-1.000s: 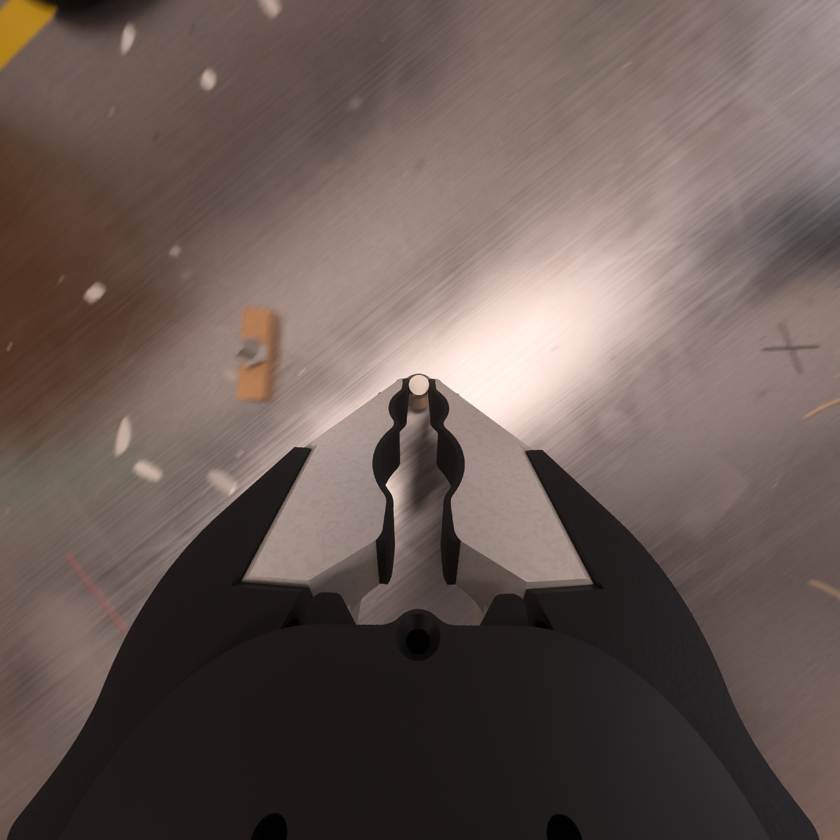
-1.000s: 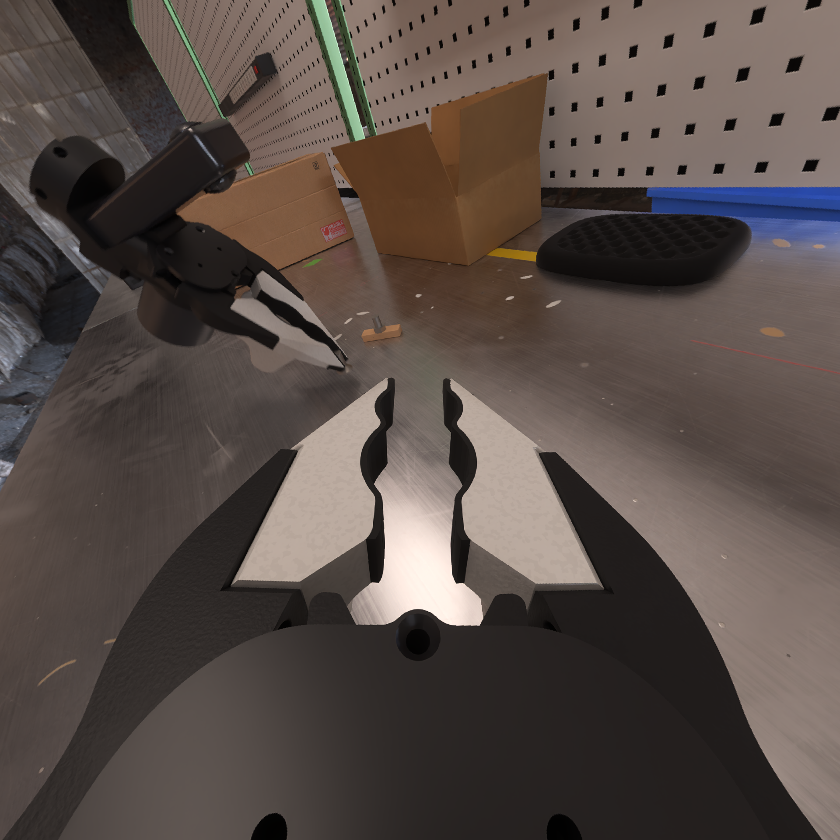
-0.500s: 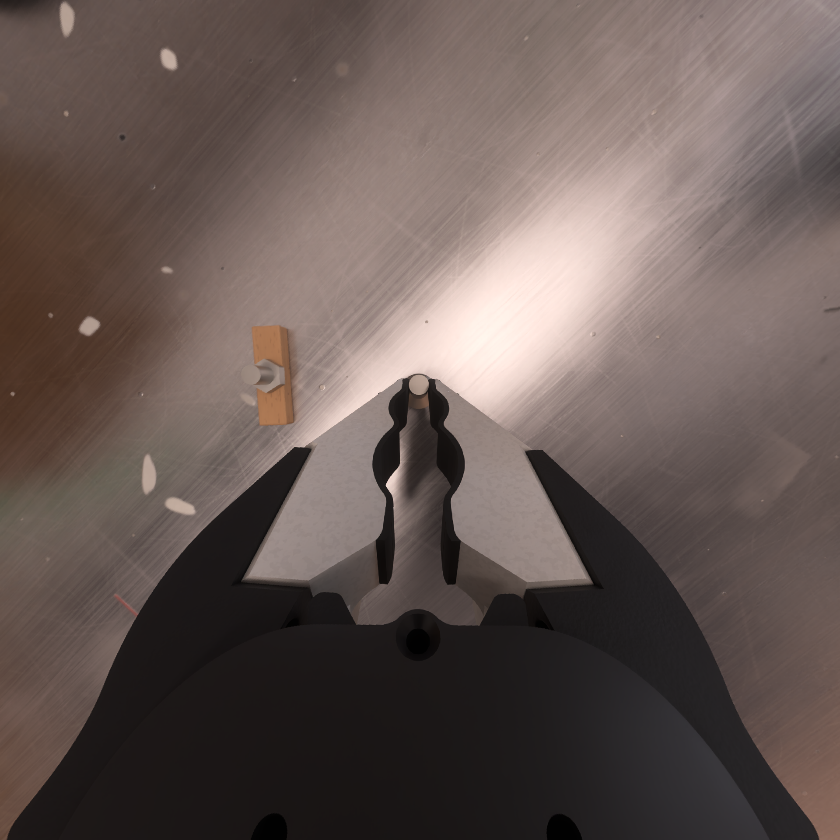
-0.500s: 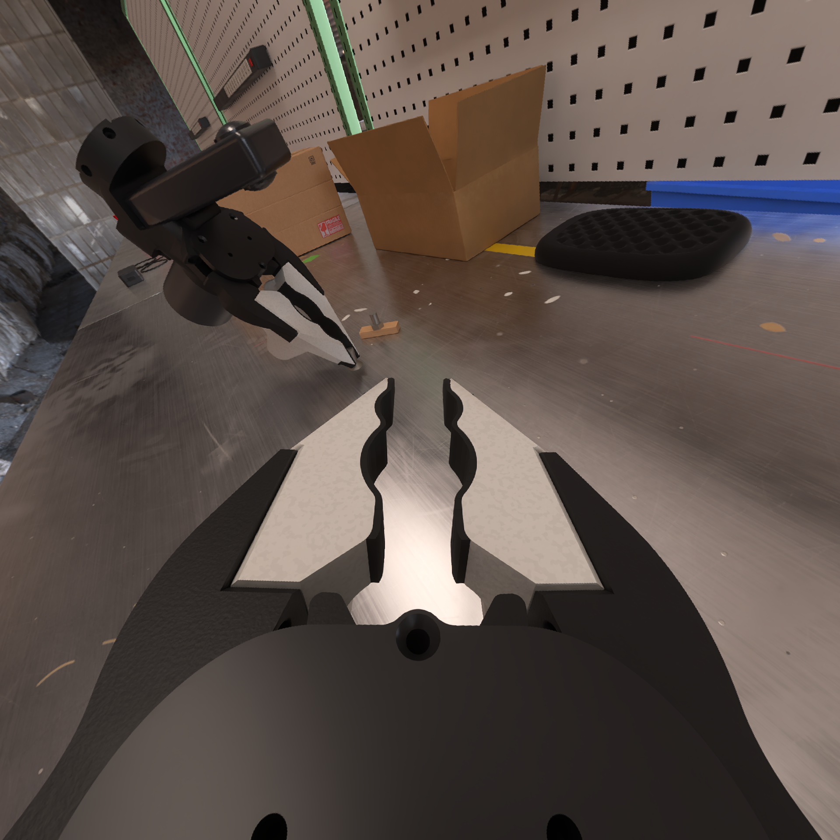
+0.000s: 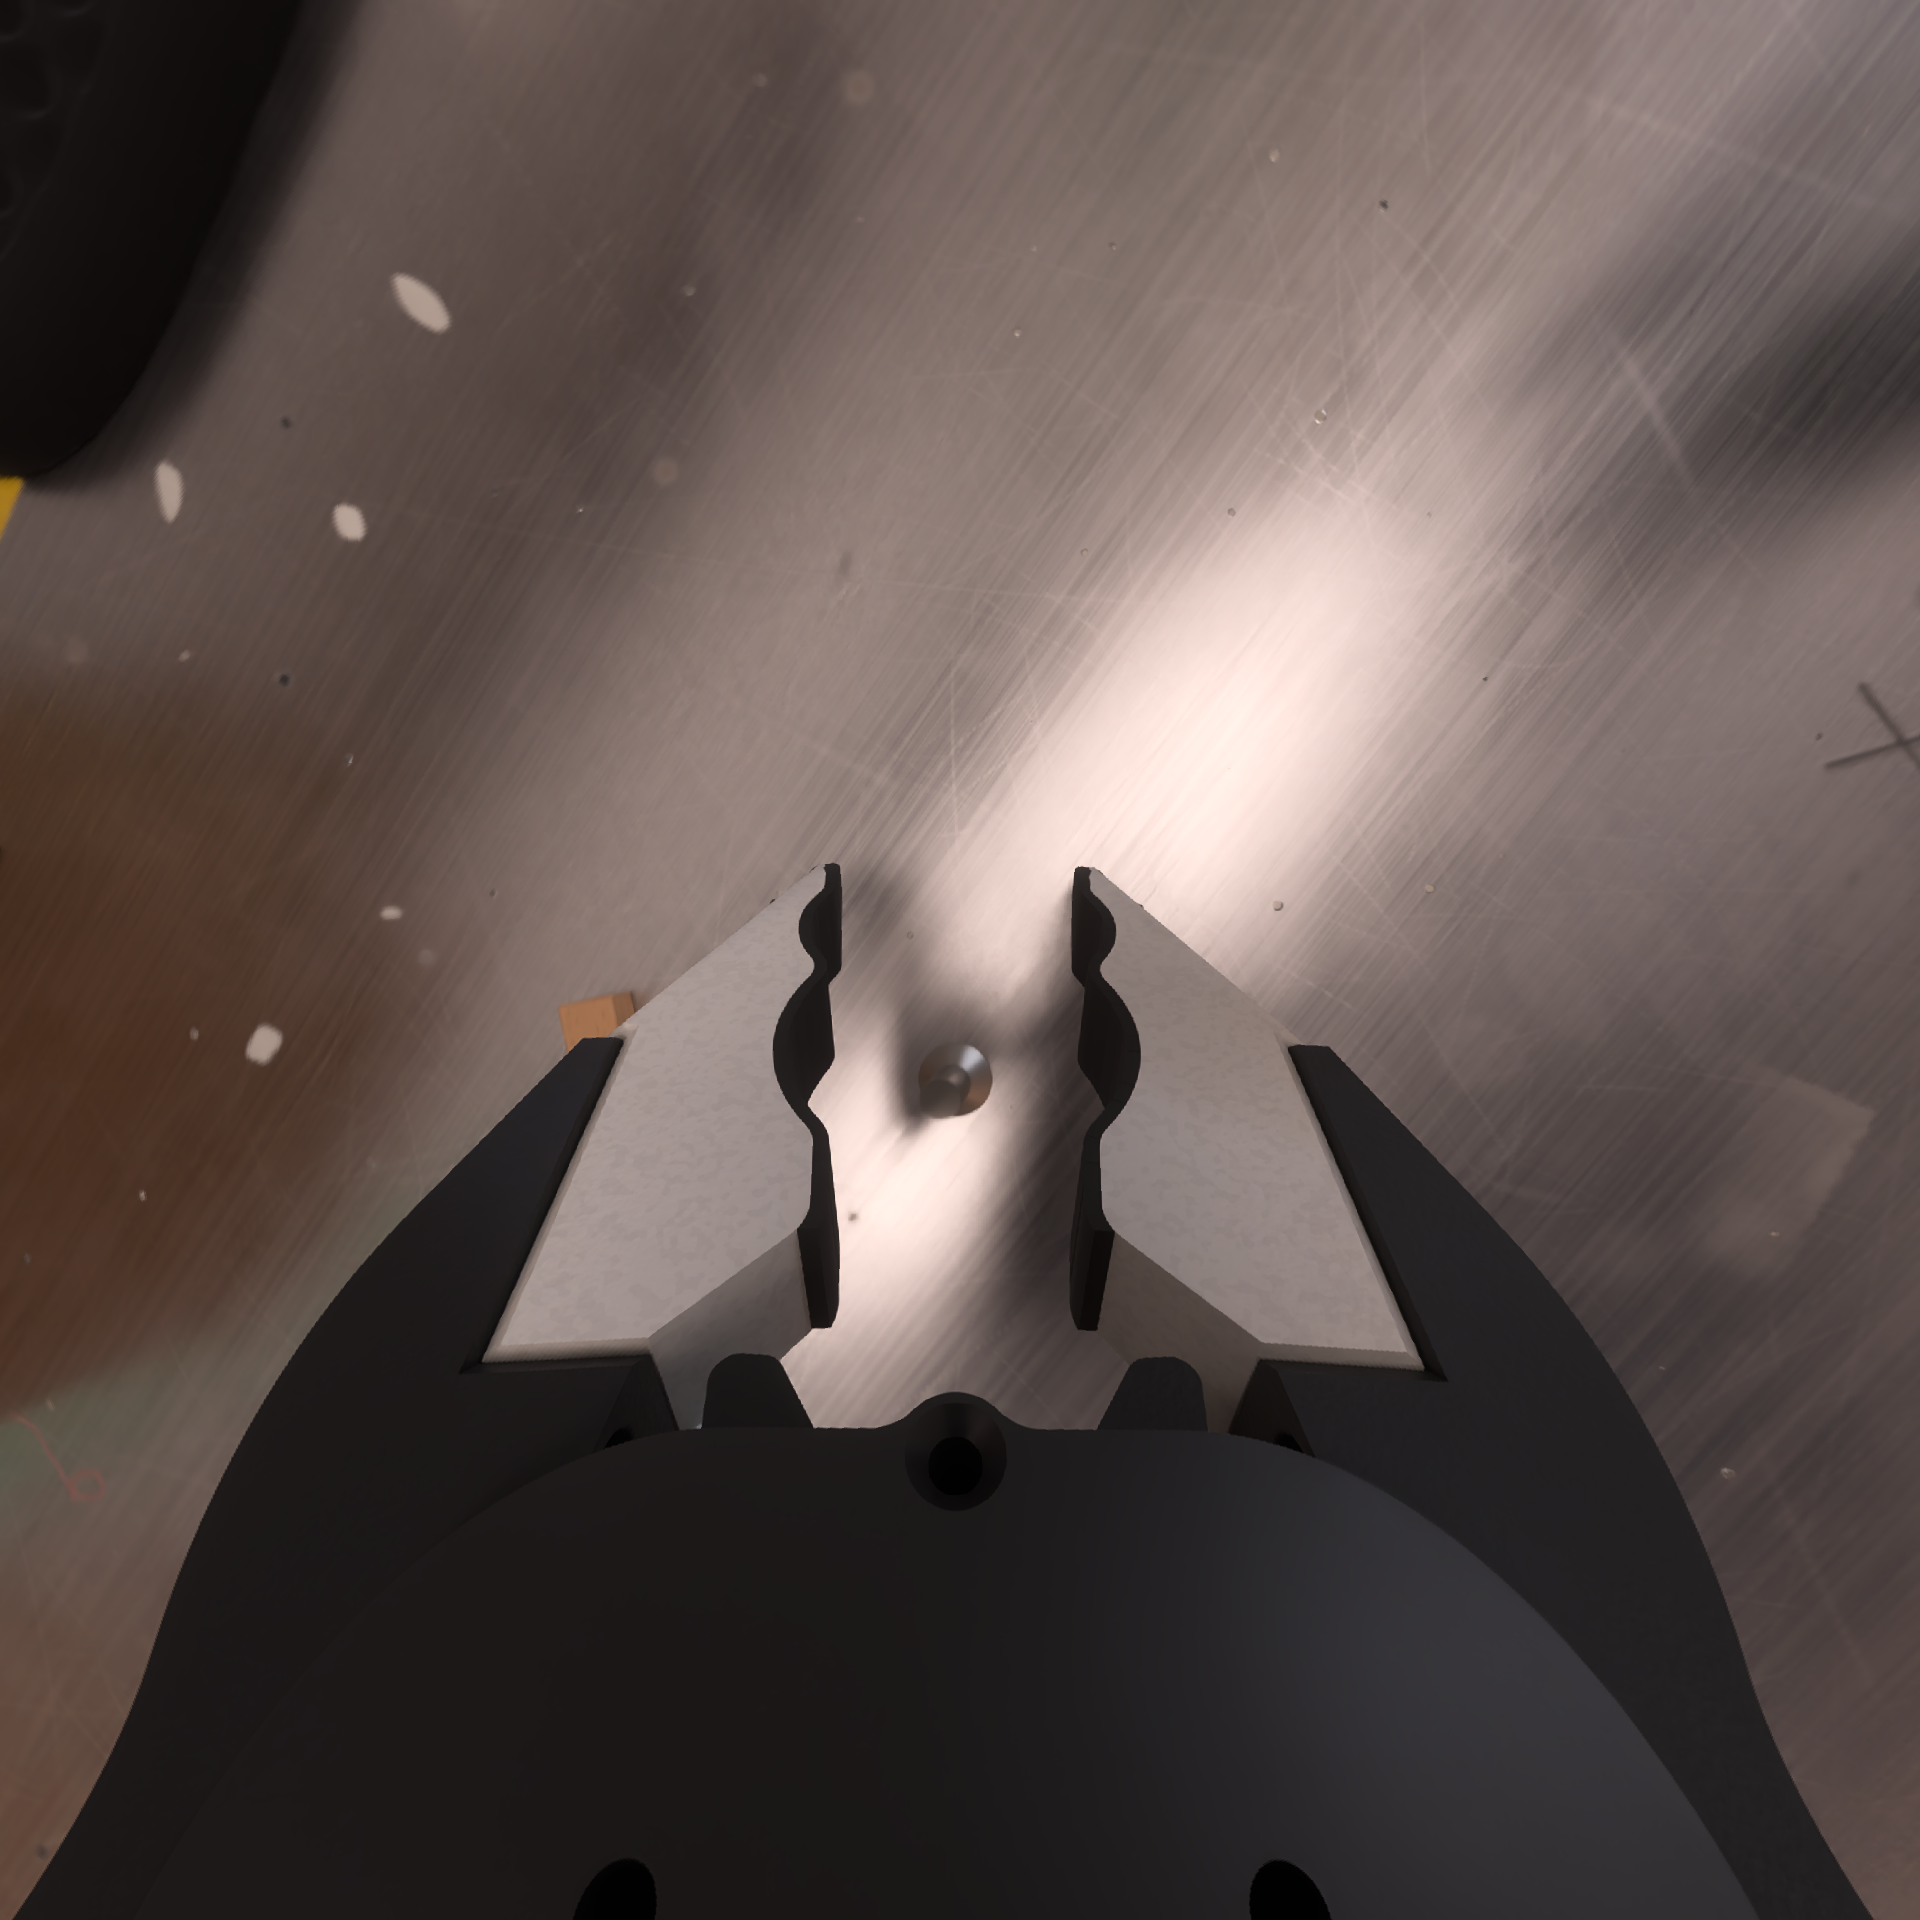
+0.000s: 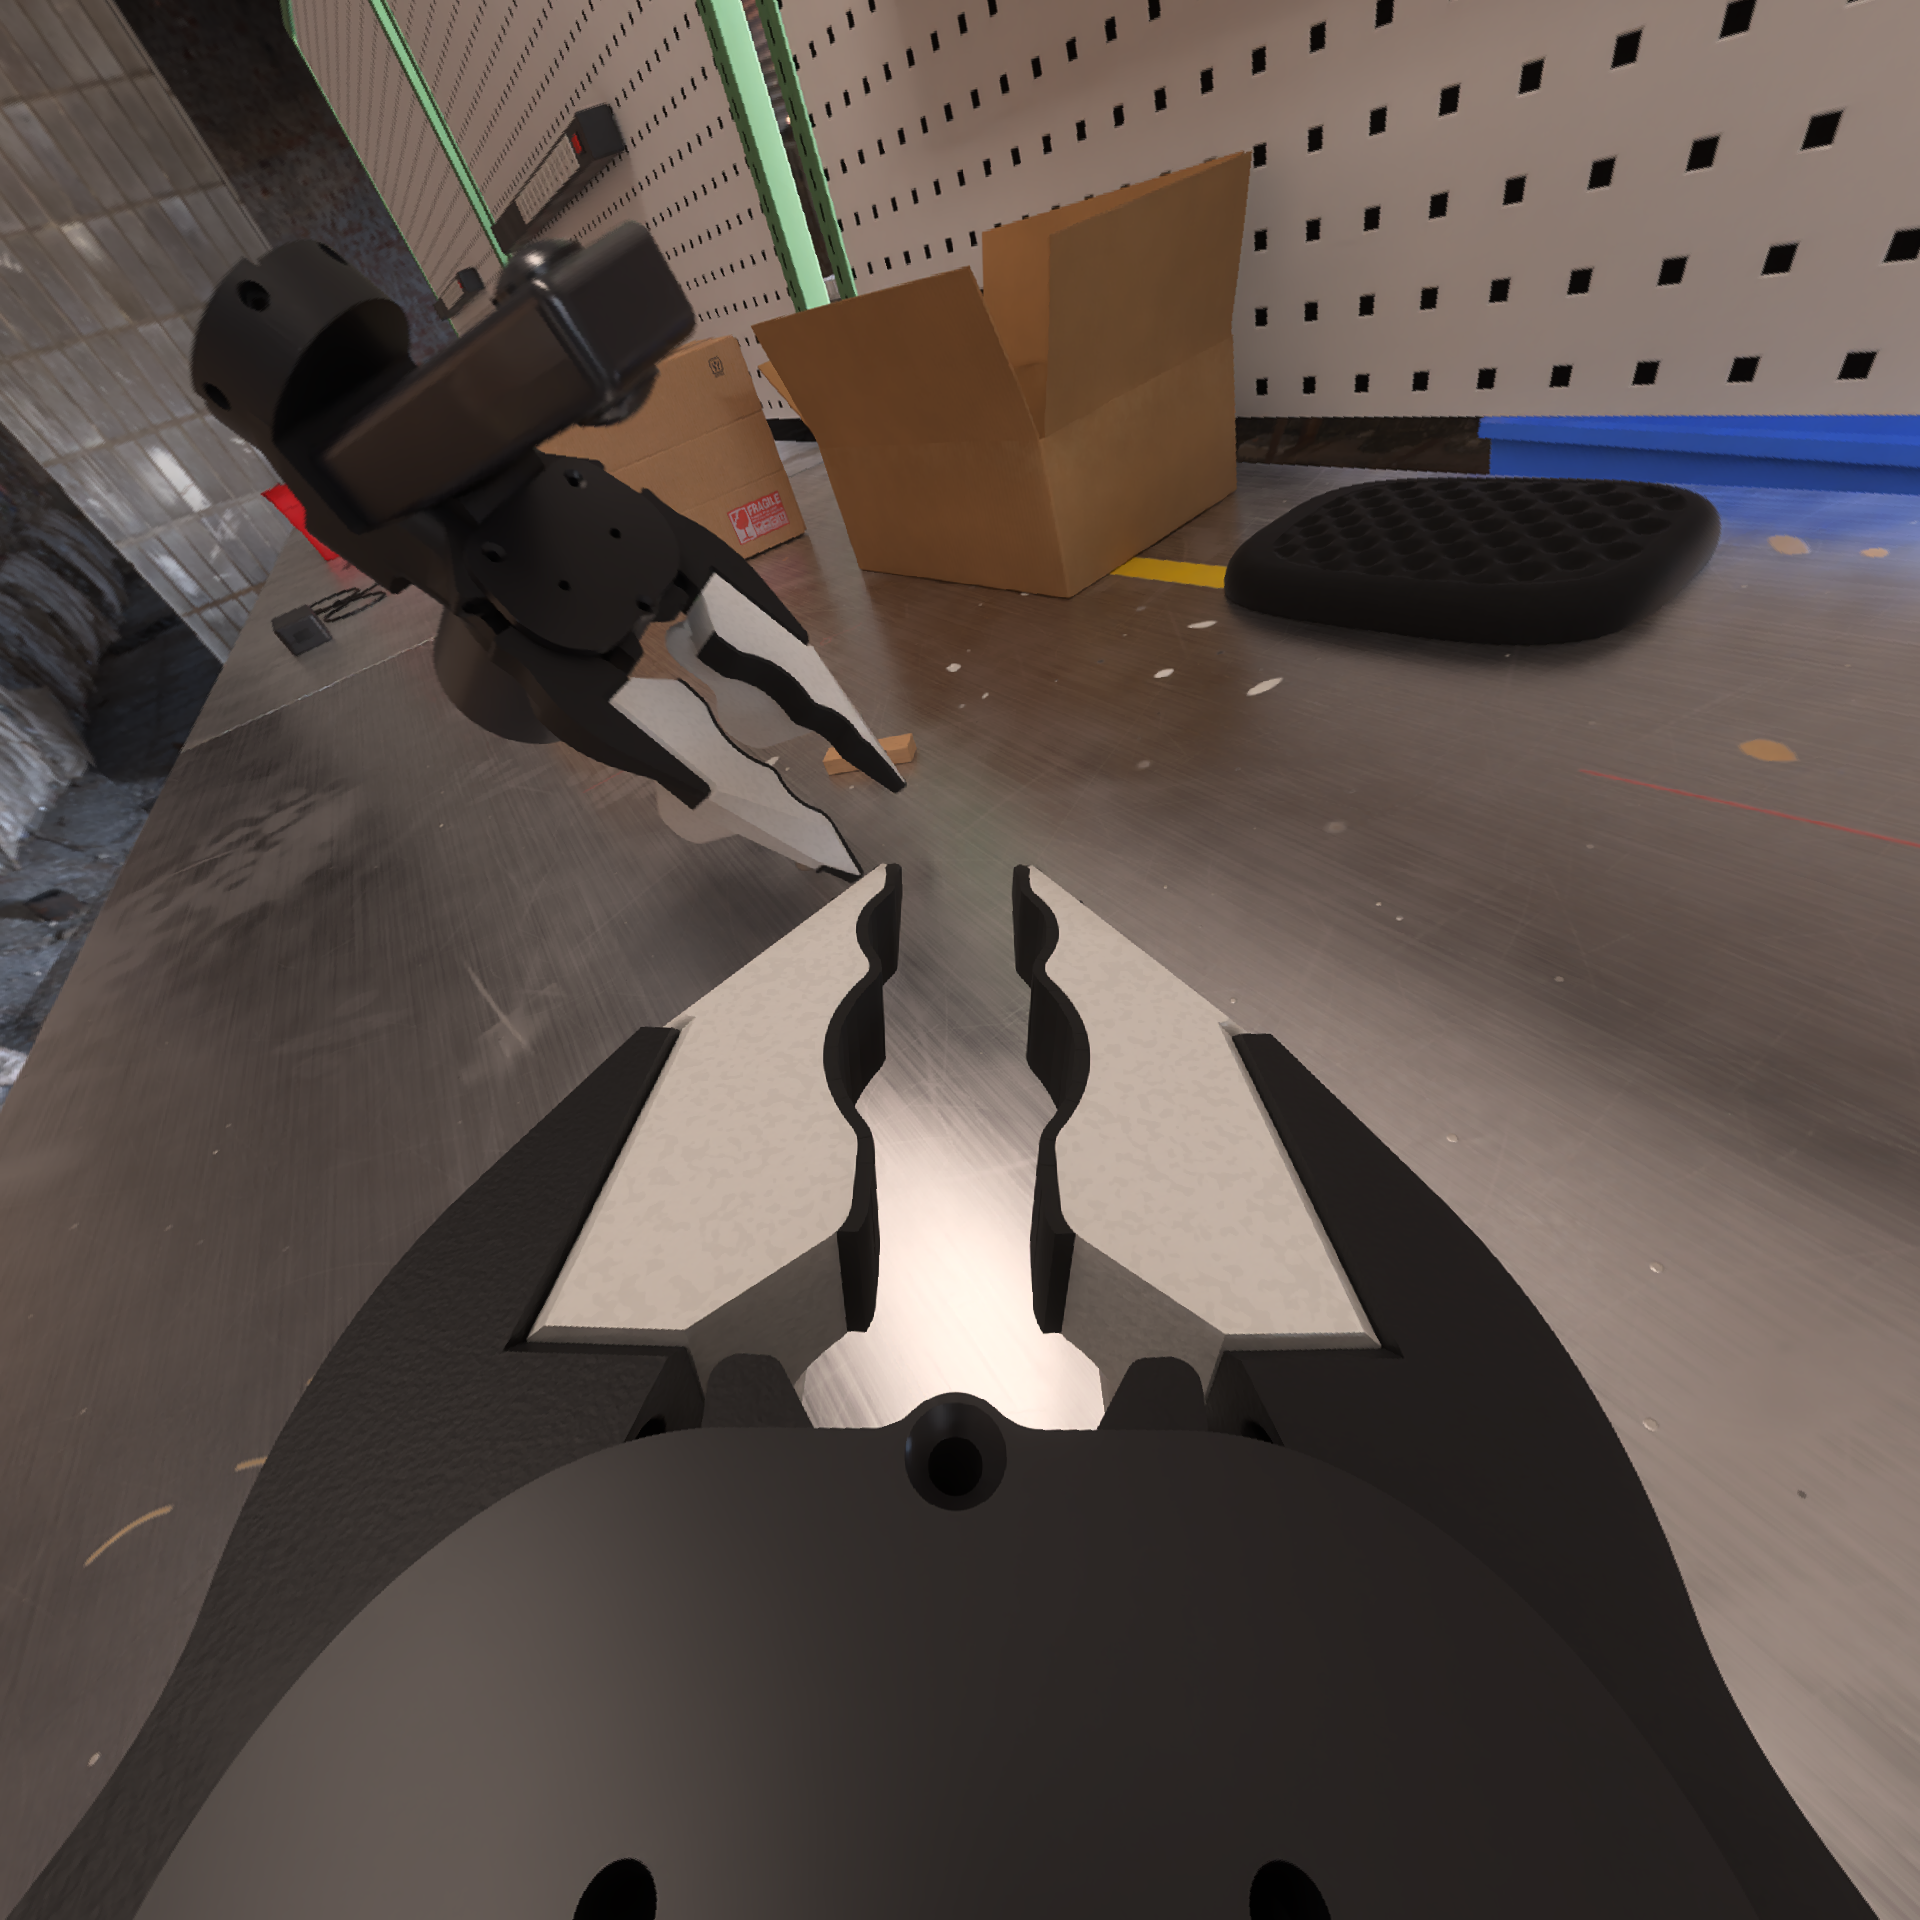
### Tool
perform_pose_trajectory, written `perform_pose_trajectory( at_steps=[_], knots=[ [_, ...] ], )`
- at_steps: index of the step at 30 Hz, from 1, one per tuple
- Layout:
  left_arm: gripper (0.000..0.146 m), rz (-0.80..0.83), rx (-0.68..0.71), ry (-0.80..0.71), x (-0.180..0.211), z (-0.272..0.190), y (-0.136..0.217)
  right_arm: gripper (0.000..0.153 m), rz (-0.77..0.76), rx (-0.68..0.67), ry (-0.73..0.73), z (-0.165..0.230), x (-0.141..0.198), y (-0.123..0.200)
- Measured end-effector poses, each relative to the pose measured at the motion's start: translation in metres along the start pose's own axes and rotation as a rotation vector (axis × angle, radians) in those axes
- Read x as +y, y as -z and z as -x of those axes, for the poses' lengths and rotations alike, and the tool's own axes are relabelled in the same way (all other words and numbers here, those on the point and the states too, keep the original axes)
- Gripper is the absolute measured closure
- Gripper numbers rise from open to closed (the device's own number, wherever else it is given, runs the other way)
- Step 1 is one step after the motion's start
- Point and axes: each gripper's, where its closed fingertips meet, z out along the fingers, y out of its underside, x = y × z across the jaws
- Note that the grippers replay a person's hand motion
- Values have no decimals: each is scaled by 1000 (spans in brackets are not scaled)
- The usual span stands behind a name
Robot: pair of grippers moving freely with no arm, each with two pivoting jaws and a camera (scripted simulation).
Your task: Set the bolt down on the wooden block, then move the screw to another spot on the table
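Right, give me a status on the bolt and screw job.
Looks done: the screw sits free on the table between the open left gripper fingers. In hand: nothing; the right gripper is open too. The wooden block shows, its bolt hidden. Left: probably just retreating.

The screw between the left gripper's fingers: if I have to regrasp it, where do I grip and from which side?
The screw seems to stand upright on the table, one round end up. Come straight down with the left gripper and close on its upper part; its open fingers already straddle it.
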Motion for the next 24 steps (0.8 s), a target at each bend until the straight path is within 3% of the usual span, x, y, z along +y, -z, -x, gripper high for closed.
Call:
perform_pose_trajectory(
  at_steps=[5,9,14,18,22,24],
  knots=[
    [116,52,49,-44,1,-3,-11,132,-8,-2,-8,-1,-1,1],
    [122,49,-9,-42,1,4,-3,131,-4,-3,-7,0,-1,0],
    [123,88,-58,115,24,3,23,131,-5,-4,-8,0,-1,1],
    [121,176,-64,174,47,-8,21,131,-1,-5,-4,0,0,0],
    [120,161,-49,210,45,-13,17,131,0,-3,-1,0,0,0],
    [111,128,-48,229,39,-12,17,131,-1,-3,-3,0,0,0]
  ],
)
